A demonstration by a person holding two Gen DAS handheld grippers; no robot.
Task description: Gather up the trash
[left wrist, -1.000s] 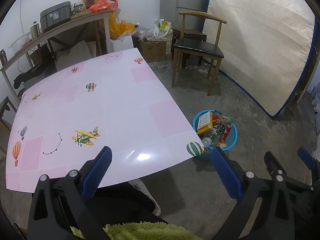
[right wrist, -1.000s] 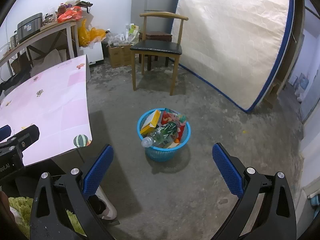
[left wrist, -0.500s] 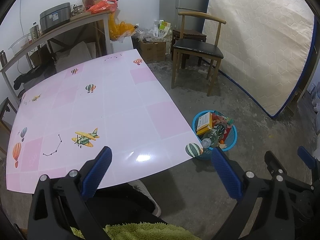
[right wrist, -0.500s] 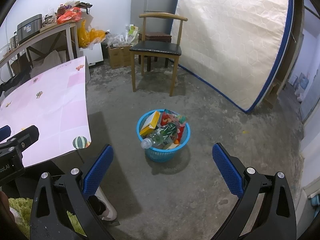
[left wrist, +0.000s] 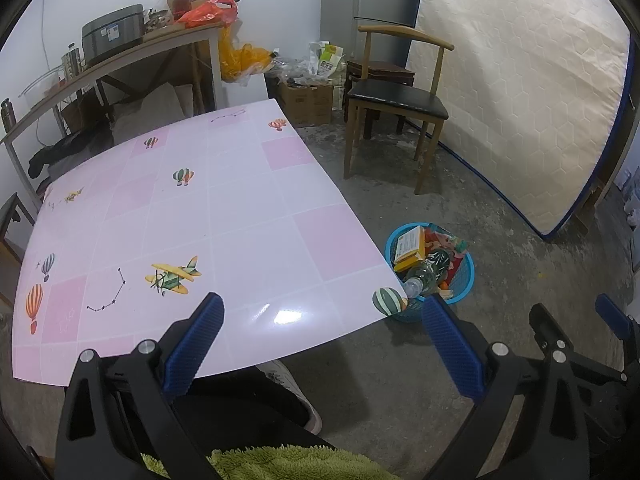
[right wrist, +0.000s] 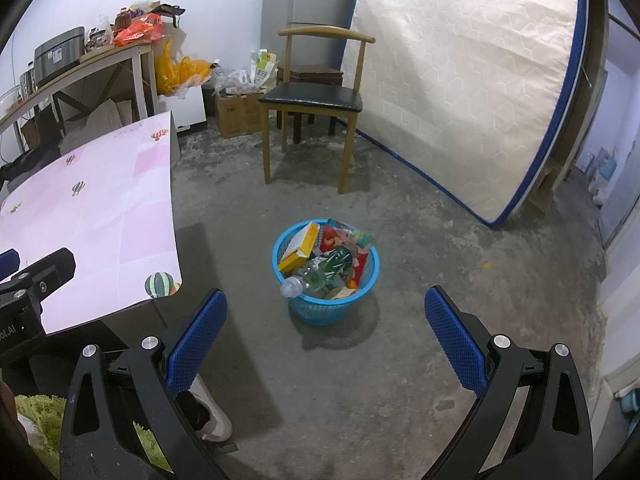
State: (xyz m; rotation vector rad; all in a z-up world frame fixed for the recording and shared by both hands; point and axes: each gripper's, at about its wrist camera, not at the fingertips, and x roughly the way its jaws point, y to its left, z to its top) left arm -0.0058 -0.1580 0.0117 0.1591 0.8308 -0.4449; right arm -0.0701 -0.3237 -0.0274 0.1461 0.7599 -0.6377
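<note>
A blue plastic basket (right wrist: 362,296) stands on the concrete floor, filled with trash: a yellow box (right wrist: 300,246), a clear plastic bottle (right wrist: 306,280) and colourful wrappers. The same basket (left wrist: 464,280) shows in the left wrist view just past the table's near right corner. My left gripper (left wrist: 322,338) is open above the front edge of the pink table (left wrist: 180,216), holding nothing. My right gripper (right wrist: 326,334) is open in the air over the floor, in front of the basket, with nothing between its blue pads.
A wooden chair (right wrist: 316,98) with a black seat stands behind the basket. A mattress (right wrist: 460,80) leans on the wall at right. A cluttered side table (left wrist: 120,60), boxes and bags line the back wall. A person's shoe (right wrist: 212,420) rests on the floor below.
Both views have barely shifted; the grippers stay open and the basket's contents look the same.
</note>
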